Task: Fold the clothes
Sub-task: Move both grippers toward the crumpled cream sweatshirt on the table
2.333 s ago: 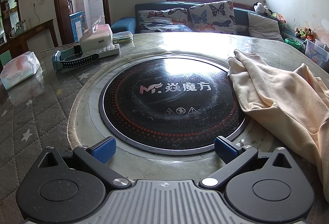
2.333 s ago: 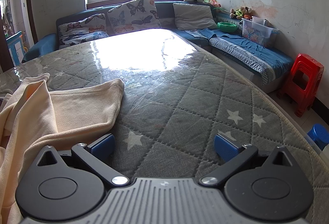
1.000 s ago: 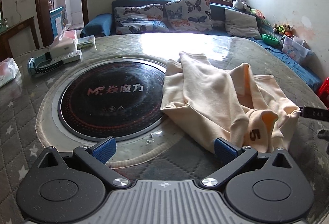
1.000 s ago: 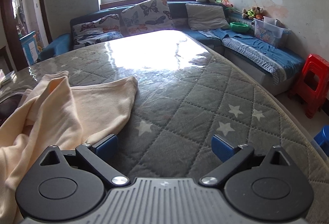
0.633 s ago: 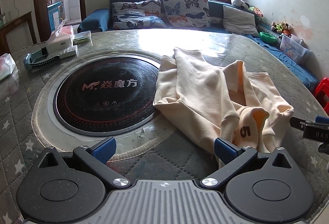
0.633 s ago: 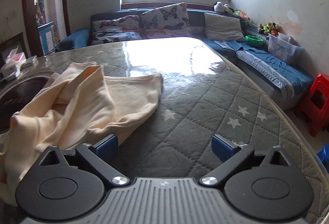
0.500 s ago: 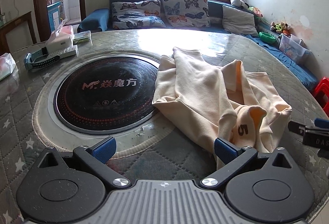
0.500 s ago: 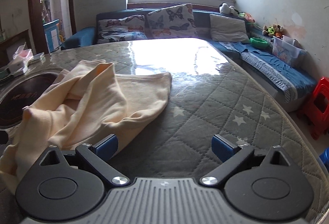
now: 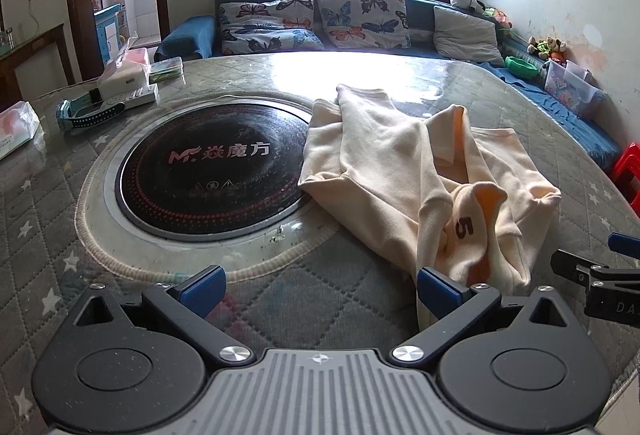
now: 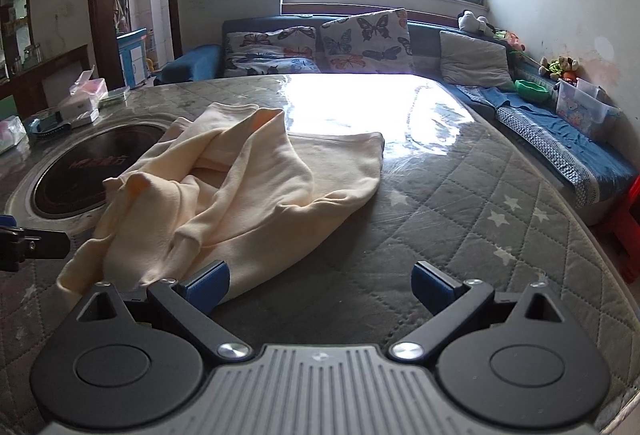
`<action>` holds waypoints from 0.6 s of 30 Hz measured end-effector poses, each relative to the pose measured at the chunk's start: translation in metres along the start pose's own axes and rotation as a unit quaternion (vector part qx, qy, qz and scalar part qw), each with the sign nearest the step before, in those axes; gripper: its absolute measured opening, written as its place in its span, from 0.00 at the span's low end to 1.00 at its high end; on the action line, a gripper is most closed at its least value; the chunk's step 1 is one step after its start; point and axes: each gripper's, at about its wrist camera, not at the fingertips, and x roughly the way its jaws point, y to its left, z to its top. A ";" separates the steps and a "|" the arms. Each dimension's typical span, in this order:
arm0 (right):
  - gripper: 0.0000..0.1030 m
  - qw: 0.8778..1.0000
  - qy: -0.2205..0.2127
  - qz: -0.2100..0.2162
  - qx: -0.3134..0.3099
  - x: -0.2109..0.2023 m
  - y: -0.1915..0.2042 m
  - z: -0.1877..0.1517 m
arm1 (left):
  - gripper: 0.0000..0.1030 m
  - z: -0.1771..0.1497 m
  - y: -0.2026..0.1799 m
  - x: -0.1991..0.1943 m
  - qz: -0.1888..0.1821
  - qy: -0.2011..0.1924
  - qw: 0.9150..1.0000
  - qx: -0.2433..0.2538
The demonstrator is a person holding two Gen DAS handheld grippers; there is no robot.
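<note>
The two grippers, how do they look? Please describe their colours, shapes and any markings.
The left gripper and right gripper look alike: a matte black body with two round discs, a grey ribbed plate in the middle, silver screws, and two black angled arms ending in blue pads. The right gripper, seen from the side, bears white letters, partly cut off. No cables or sleeves show.

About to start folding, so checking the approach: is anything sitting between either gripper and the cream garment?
Nothing visible. The cream garment lies crumpled directly ahead of the open left gripper and right gripper.

Soft matt cloth garment (image 9: 404, 171), glossy cooktop (image 9: 212, 171)
</note>
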 end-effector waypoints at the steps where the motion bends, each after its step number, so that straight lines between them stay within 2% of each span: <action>1: 0.96 1.000 0.000 0.001 0.000 -0.002 0.001 -0.001 | 1.00 -0.001 0.000 -0.002 0.000 0.000 1.000 0.001; 18: 0.96 1.000 -0.006 0.013 -0.002 -0.027 0.010 -0.014 | 1.00 -0.020 -0.011 -0.021 -0.004 0.000 1.000 0.012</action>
